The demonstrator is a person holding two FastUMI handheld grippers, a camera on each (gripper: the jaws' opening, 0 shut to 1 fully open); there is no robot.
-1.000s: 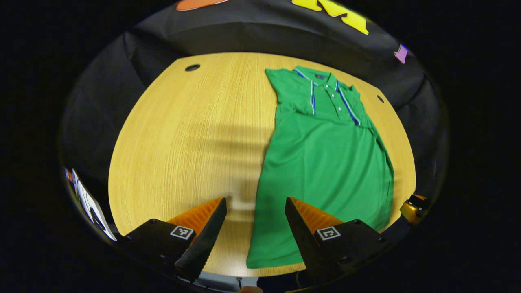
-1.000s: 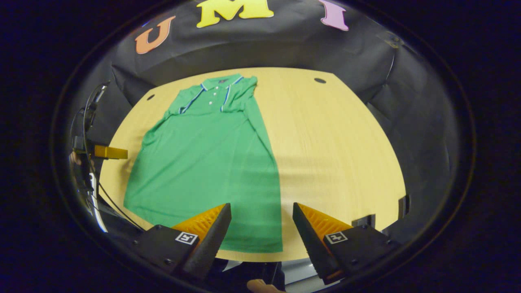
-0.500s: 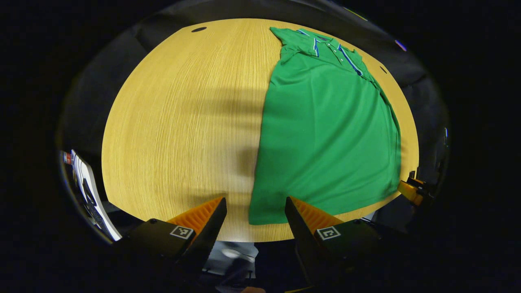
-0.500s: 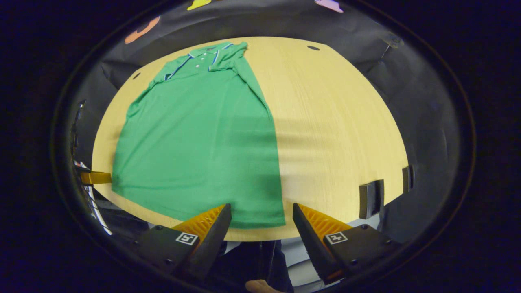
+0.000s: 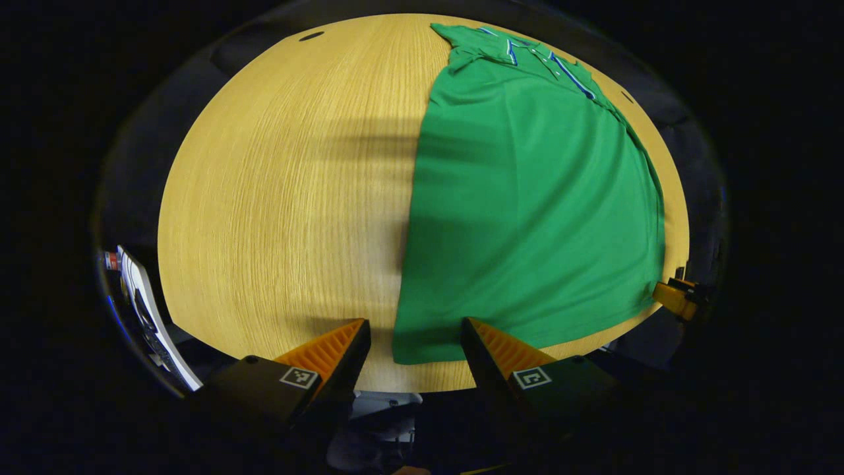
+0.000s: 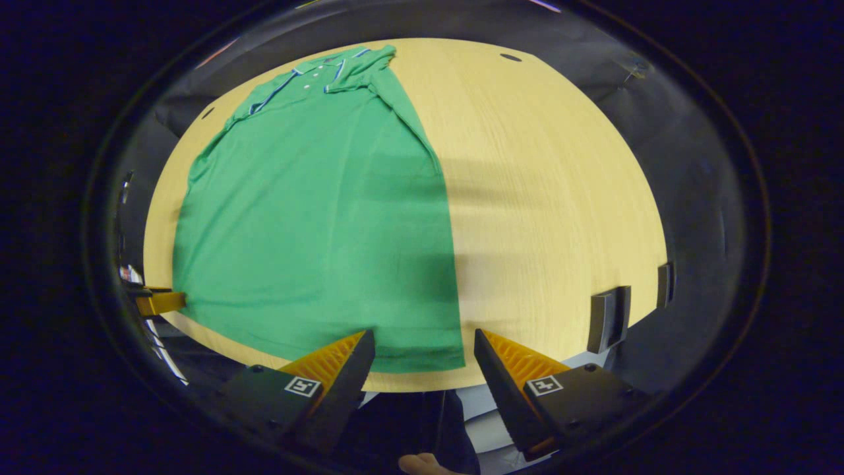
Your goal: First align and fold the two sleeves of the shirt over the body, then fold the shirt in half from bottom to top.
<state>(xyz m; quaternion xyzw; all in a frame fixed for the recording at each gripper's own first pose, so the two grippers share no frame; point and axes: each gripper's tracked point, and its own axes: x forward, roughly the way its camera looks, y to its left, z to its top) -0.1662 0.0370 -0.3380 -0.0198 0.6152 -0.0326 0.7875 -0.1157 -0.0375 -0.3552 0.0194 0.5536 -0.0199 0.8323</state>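
1. The left gripper (image 5: 414, 330) hangs with its jaws wide apart and nothing between them, just over the worktop's near edge. The shirt's near left hem corner (image 5: 403, 356) sits in the gap between its fingers, which looks like lining up for a pinch there.
2. The shirt (image 5: 527, 191) lies flat and face up on the wooden worktop (image 5: 277, 198), hem along the near edge and collar (image 5: 521, 49) toward the far edge. In the left gripper view it covers the right half of the worktop and leaves the left half bare.
3. Both sleeves seem already folded onto the body: the long sides run fairly straight from shoulder to hem, with small bunches of cloth beside the collar. By that reading the sleeve step is done and the bottom-to-top fold is the one in hand.
4. The right gripper (image 6: 424, 340) is likewise spread wide and empty. It hovers at the near edge with the shirt's near right hem corner (image 6: 455, 363) between its fingers.
5. One gripper at each hem corner suits lifting the hem evenly, so the fold lands square on the shoulders. The cloth looks thin and limp; a shallow pinch could slip, and a deep one would scrape the worktop.
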